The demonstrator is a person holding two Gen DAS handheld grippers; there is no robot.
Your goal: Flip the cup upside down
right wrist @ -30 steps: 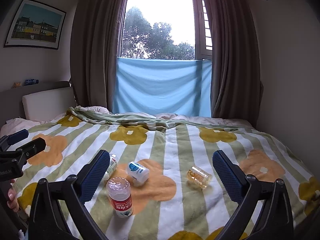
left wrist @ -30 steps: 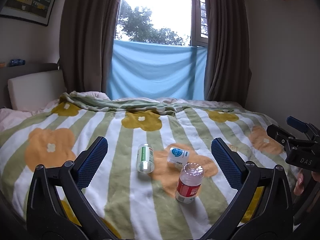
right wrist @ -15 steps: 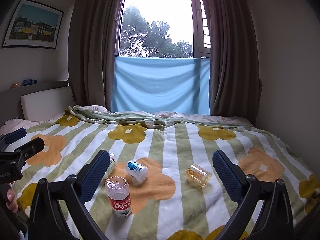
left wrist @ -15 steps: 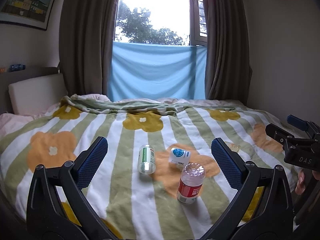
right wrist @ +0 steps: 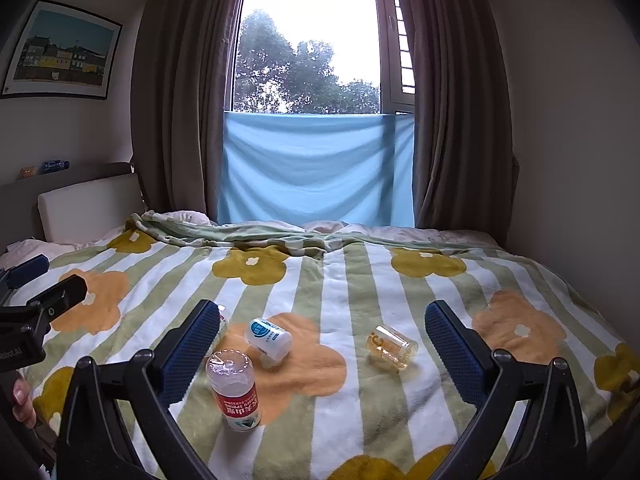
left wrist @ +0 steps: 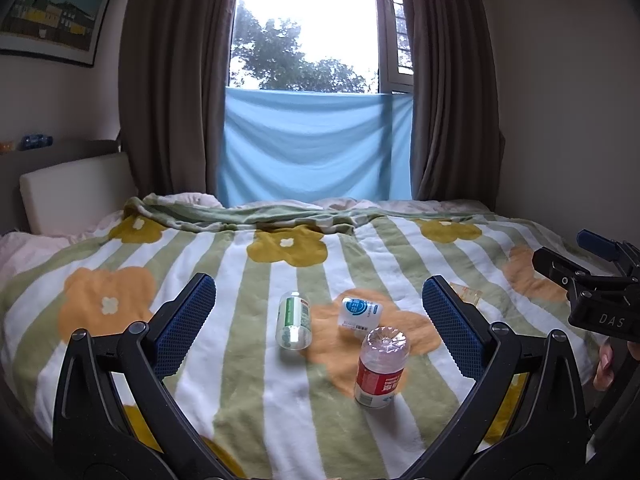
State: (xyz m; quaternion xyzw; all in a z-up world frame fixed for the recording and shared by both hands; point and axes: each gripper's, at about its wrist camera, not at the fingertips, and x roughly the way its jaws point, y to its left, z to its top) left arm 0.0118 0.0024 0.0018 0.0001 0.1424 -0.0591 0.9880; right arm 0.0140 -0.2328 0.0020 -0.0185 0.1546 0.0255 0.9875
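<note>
- Nothing done yet: the clear cup (right wrist: 392, 347) lies on its side on the bed (right wrist: 400, 280).
- Both my jaws hang spread, empty; grasping and flipping remain.

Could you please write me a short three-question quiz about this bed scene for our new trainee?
1. True or false: the clear cup stands upright on the blanket.
2. Which item stands on end? A) green-label bottle B) red-label bottle C) white bottle
3. Fill in: the left gripper and the right gripper are both ____ and hold nothing.

Key
1. False: it lies on its side.
2. B: the other two lie on their sides.
3. Open.
</note>
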